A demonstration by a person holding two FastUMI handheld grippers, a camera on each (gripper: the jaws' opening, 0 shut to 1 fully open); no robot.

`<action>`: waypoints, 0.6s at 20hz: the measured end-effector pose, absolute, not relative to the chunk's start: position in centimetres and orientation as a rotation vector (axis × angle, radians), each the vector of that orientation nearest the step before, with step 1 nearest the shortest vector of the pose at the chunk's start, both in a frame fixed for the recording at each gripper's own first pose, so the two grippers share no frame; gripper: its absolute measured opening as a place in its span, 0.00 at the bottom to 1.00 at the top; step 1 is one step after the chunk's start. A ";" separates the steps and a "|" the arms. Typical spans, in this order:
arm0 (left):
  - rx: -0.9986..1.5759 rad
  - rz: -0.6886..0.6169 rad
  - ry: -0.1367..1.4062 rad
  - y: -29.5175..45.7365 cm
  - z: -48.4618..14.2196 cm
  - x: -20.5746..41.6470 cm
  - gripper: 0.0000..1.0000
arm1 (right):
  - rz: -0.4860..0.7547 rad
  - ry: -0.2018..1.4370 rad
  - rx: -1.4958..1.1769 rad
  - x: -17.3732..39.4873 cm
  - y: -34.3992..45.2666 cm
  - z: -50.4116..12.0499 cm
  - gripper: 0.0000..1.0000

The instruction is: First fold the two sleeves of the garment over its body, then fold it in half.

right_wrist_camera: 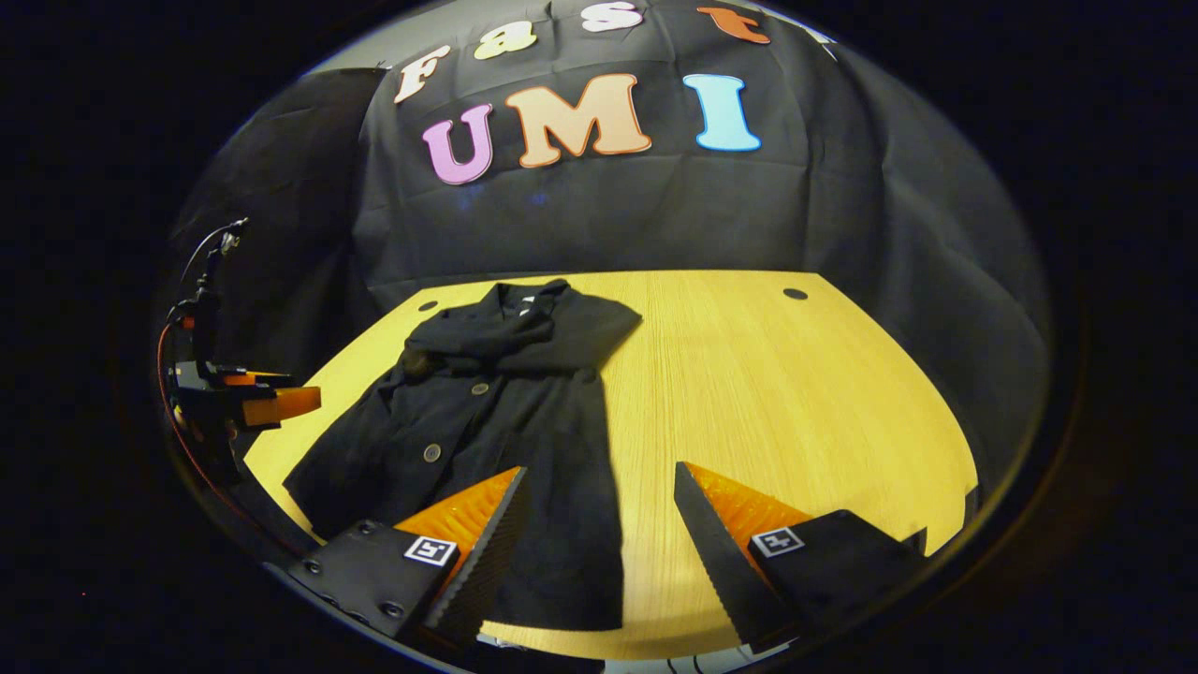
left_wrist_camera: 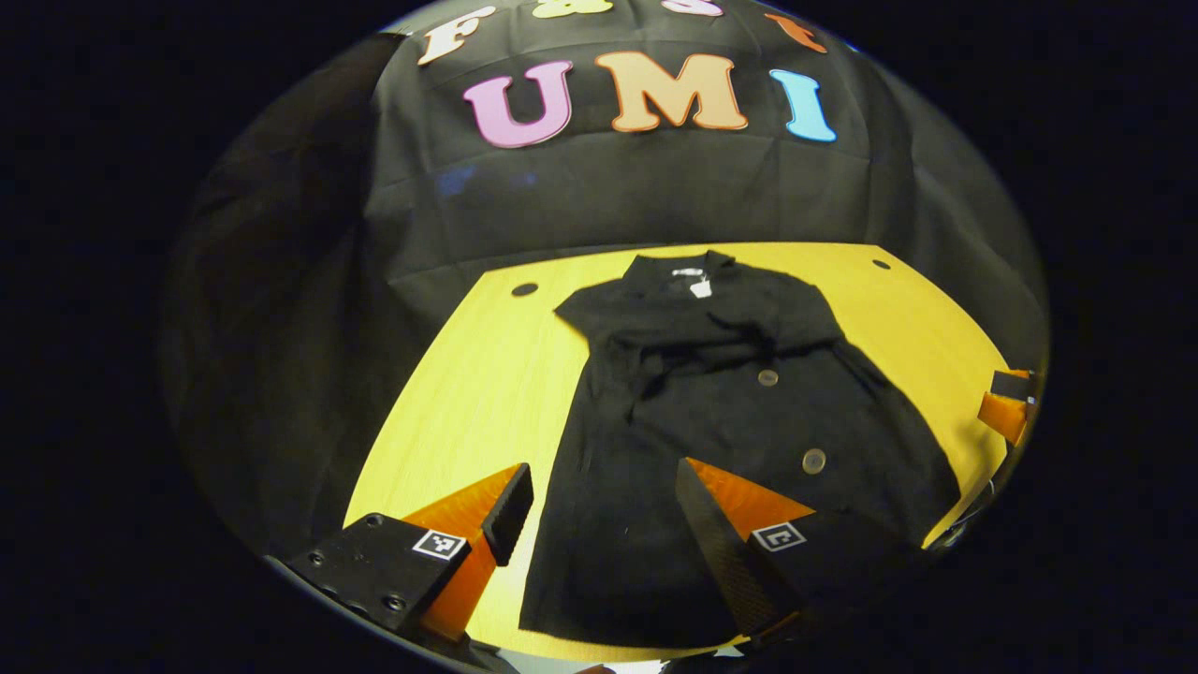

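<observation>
The garment (left_wrist_camera: 730,440) is a black coat with buttons, lying flat on the yellow table (left_wrist_camera: 468,374). In the left gripper view, its collar points to the far wall and its bottom edge is close to me. Both sleeves look folded over the chest already, crossing just below the collar. My left gripper (left_wrist_camera: 604,524) hangs above the near left side of the coat. Its fingers are wide apart and hold nothing. At the far right edge I can see a bit of the other gripper.

In the right gripper view, the coat (right_wrist_camera: 487,431) lies on the left part of the table (right_wrist_camera: 796,393). My right gripper (right_wrist_camera: 599,534) hangs over the coat's near right corner, fingers spread wide, with nothing between them. The left gripper (right_wrist_camera: 281,402) waits beside the coat's other side.

I think the half fold comes next. To do it well, I should pinch both bottom corners at once, lift them evenly, and carry them up to the collar so the edges line up and the sleeves stay tucked.
</observation>
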State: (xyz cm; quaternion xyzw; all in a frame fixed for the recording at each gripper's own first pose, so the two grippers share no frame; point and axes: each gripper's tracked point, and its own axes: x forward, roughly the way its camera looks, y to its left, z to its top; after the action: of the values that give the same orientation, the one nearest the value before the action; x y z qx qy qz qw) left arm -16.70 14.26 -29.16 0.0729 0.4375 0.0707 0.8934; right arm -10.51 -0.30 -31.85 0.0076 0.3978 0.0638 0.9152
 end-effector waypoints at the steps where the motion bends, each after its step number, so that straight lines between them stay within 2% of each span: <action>1: 0.148 0.154 0.924 14.7 -29.6 -17.8 0.95 | 0.128 0.833 0.009 -11.3 -0.1 -32.3 0.94; 4: 0.137 0.153 0.980 15.2 -31.5 -21.2 0.95 | 0.112 0.881 -0.013 -13.8 0.0 -34.0 0.94; 5: 0.140 0.155 0.995 15.5 -32.0 -22.1 0.95 | 0.105 0.894 -0.019 -14.6 -0.1 -34.5 0.98; 6: 0.142 0.160 1.006 15.8 -32.4 -22.9 0.95 | 0.099 0.908 -0.022 -15.2 -0.1 -35.0 0.94; 7: 0.139 0.163 1.012 16.1 -32.7 -23.7 0.95 | 0.091 0.921 -0.028 -15.8 0.0 -35.6 0.98; 8: 0.131 0.165 1.021 16.2 -33.1 -24.2 0.95 | 0.080 0.939 -0.036 -16.4 -0.1 -36.4 0.94; 10: 0.114 0.172 1.041 16.4 -34.1 -25.2 0.95 | 0.072 0.976 -0.043 -17.5 0.1 -37.6 0.98; 11: 0.106 0.176 1.052 16.6 -34.4 -25.5 0.95 | 0.069 0.992 -0.048 -17.8 0.3 -38.2 0.94; 12: 0.086 0.172 1.045 16.4 -34.3 -25.5 0.95 | 0.063 1.010 -0.054 -18.1 0.3 -38.7 0.98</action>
State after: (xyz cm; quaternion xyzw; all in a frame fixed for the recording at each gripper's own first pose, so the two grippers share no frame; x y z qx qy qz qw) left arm -25.48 16.42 -34.29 0.0410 0.4983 0.0822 0.8621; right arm -18.11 0.33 -38.68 -0.0259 0.4837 0.0303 0.8743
